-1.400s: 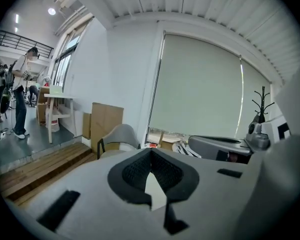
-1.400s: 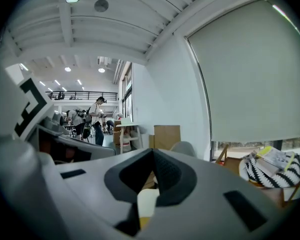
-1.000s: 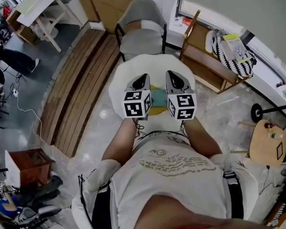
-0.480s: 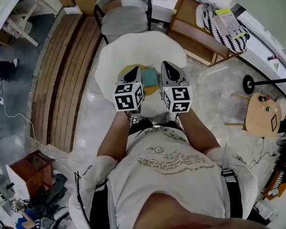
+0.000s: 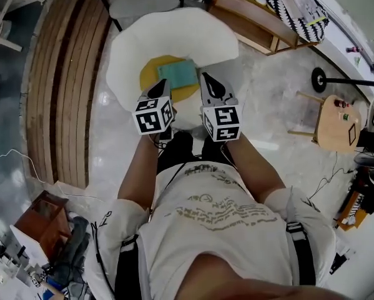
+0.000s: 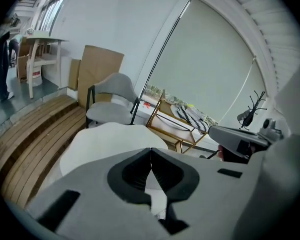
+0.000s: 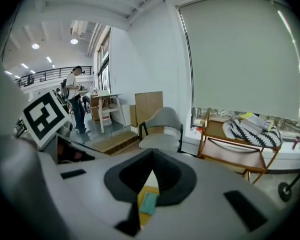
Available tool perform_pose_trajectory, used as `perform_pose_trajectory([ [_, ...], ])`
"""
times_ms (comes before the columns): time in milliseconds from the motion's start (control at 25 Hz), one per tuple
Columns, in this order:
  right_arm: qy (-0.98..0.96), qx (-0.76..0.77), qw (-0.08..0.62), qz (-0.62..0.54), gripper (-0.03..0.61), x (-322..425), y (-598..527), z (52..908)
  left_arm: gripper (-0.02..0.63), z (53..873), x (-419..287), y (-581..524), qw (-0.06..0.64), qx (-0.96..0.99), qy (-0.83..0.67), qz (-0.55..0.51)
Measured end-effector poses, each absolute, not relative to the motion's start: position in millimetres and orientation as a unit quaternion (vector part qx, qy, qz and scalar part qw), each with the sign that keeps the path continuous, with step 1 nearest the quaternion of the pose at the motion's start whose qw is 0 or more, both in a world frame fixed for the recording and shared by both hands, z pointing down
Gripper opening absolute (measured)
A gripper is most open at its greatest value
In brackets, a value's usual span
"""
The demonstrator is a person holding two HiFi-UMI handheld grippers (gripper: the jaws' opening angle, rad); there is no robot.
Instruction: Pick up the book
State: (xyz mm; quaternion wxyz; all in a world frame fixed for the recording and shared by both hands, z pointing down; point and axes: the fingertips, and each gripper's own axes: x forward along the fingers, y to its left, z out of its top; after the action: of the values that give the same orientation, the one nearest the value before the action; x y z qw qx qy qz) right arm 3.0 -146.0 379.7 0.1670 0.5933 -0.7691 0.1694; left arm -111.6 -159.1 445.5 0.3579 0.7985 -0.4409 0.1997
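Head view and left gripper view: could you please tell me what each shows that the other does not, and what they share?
Only the head view shows the teal book lying on a yellow mat, plus the person's torso and a round wooden stool. Only the left gripper view shows the window blind and the white wall behind the grey chair. Both show the white table, that grey chair, the left gripper, shut and empty, and the right gripper.
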Motion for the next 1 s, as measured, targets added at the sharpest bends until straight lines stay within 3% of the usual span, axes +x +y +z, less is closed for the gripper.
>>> perform_pose_trajectory([
  [1000,-0.78,0.508,0.287,0.224,0.027,-52,-163,642,0.023,765,-164,-165,0.451,0.74,-0.421,0.267],
])
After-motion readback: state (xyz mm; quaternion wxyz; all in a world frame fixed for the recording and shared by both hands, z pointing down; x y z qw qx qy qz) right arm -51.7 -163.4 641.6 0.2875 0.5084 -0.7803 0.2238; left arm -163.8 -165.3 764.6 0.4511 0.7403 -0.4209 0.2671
